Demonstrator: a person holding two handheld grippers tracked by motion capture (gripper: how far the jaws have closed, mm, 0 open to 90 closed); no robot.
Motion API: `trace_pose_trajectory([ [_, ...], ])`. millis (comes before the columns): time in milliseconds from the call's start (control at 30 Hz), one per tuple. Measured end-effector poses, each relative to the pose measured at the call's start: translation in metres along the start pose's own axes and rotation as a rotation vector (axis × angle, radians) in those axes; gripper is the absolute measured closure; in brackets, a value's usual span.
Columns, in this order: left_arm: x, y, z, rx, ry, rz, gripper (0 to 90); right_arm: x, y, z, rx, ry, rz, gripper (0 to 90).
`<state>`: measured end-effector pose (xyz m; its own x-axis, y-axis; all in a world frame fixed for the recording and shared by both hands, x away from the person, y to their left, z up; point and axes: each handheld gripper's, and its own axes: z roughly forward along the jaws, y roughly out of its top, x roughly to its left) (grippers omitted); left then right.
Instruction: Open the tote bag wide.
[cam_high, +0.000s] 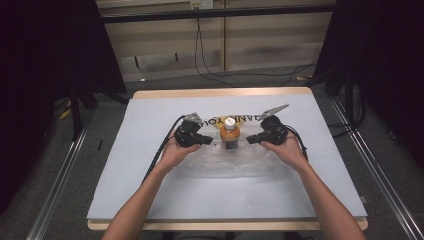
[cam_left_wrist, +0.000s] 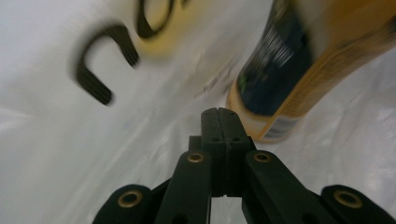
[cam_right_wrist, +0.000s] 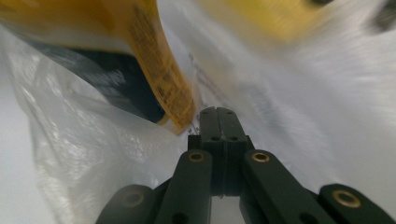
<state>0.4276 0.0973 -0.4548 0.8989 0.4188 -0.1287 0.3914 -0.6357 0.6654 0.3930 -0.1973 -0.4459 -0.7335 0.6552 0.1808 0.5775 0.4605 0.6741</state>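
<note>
Two hand-held grippers flank one bottle on the counter, high view. Left hand-held gripper (cam_high: 209, 141) sits at 9 o'clock of the orange bottle (cam_high: 230, 136), near it, tip pointing in toward it; right hand-held gripper (cam_high: 251, 139) sits at 3 o'clock, likewise aimed inward. Bottle stands upright, white cap on top, orange body with dark label, on a clear plastic bag (cam_high: 220, 162) spread flat over the pale sheet (cam_high: 150, 165) covering the counter (cam_high: 220, 93). Bag carries black lettering and a yellow print at 12 o'clock of the bottle. In the left gripper view the left hand-held gripper (cam_left_wrist: 218, 112) has its jaws pressed together with nothing between them, tips just beside the bottle (cam_left_wrist: 285, 60) base, which lies at 1 o'clock; whether they touch it is unclear, picture blurred. Black letters on the bag (cam_left_wrist: 60, 154) at 11 o'clock. In the right gripper view the right hand-held gripper (cam_right_wrist: 217, 111) is also pressed together, pinching nothing that can be made out; bottle (cam_right_wrist: 140, 60) at 11 o'clock, its orange edge just beside the tips, crinkled bag film (cam_right_wrist: 79, 154) at 9 o'clock, yellow print at 1 o'clock. Both forearms enter from 6 o'clock in the high view. Cables trail back from each gripper.
</note>
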Motion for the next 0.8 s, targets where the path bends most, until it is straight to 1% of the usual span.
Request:
trace_pose_trajectory([
  [33, 0.002, -0.002, 0.006, 0.026, 0.008, 0.005, 90.0, -0.001, -0.001, 0.007, 0.021, -0.007, 0.000, 90.0],
  [67, 0.002, -0.002, 0.006, 0.026, 0.008, 0.005, 90.0, -0.001, -0.001, 0.007, 0.021, -0.007, 0.000, 90.0],
  [100, 0.003, -0.005, 0.010, 0.053, 0.017, -0.004, 90.0, -0.002, -0.002, 0.014, 0.041, -0.002, 0.009, 90.0],
  [133, 0.006, -0.009, 0.011, 0.077, 0.012, 0.001, 90.0, -0.004, -0.004, 0.019, 0.062, 0.003, 0.003, 90.0],
  [167, 0.007, -0.012, 0.011, 0.081, 0.011, -0.009, 90.0, -0.004, -0.007, 0.024, 0.094, 0.000, 0.001, 90.0],
  [200, 0.008, -0.014, 0.009, 0.080, 0.008, -0.004, 90.0, -0.005, -0.009, 0.026, 0.112, 0.013, -0.003, 90.0],
  [233, 0.010, -0.018, 0.003, 0.101, 0.033, 0.008, 90.0, -0.006, -0.013, 0.025, 0.126, 0.017, 0.001, 90.0],
  [267, 0.010, -0.018, 0.003, 0.101, 0.033, 0.008, 90.0, -0.006, -0.013, 0.025, 0.126, 0.017, 0.001, 90.0],
  [300, 0.013, -0.020, -0.002, 0.127, 0.047, 0.030, 90.0, -0.006, -0.014, 0.023, 0.131, 0.020, 0.000, 90.0],
  [367, 0.017, -0.024, -0.008, 0.144, 0.055, 0.025, 90.0, -0.008, -0.018, 0.017, 0.149, 0.022, -0.009, 90.0],
  [400, 0.019, -0.028, -0.013, 0.147, 0.067, 0.016, 90.0, -0.010, -0.023, 0.010, 0.169, 0.022, -0.018, 90.0],
  [433, 0.021, -0.030, -0.016, 0.154, 0.065, 0.023, 90.0, -0.010, -0.023, 0.010, 0.169, 0.022, -0.018, 90.0],
  [467, 0.023, -0.034, -0.020, 0.151, 0.072, 0.006, 90.0, -0.013, -0.029, 0.003, 0.177, 0.024, -0.013, 90.0],
  [500, 0.029, -0.041, -0.027, 0.152, 0.077, 0.003, 90.0, -0.014, -0.032, -0.001, 0.181, 0.026, -0.011, 90.0],
  [567, 0.033, -0.047, -0.032, 0.142, 0.087, -0.014, 90.0, -0.016, -0.039, -0.007, 0.179, 0.039, -0.017, 90.0],
  [600, 0.033, -0.050, -0.033, 0.115, 0.091, -0.048, 90.0, -0.016, -0.041, -0.009, 0.179, 0.042, -0.015, 90.0],
  [633, 0.033, -0.050, -0.033, 0.115, 0.091, -0.048, 90.0, -0.015, -0.043, -0.011, 0.180, 0.040, -0.025, 90.0],
  [667, 0.035, -0.054, -0.036, 0.098, 0.085, -0.082, 90.0, -0.015, -0.043, -0.012, 0.186, 0.039, -0.041, 90.0],
  [700, 0.037, -0.056, -0.037, 0.093, 0.082, -0.091, 90.0, -0.014, -0.044, -0.013, 0.192, 0.038, -0.044, 90.0],
  [733, 0.037, -0.056, -0.037, 0.093, 0.082, -0.091, 90.0, -0.014, -0.044, -0.013, 0.192, 0.038, -0.044, 90.0],
  [767, 0.038, -0.058, -0.040, 0.102, 0.082, -0.075, 90.0, -0.015, -0.046, -0.016, 0.196, 0.039, -0.058, 90.0],
  [800, 0.039, -0.060, -0.042, 0.105, 0.085, -0.065, 90.0, -0.015, -0.046, -0.017, 0.201, 0.036, -0.054, 90.0],
])
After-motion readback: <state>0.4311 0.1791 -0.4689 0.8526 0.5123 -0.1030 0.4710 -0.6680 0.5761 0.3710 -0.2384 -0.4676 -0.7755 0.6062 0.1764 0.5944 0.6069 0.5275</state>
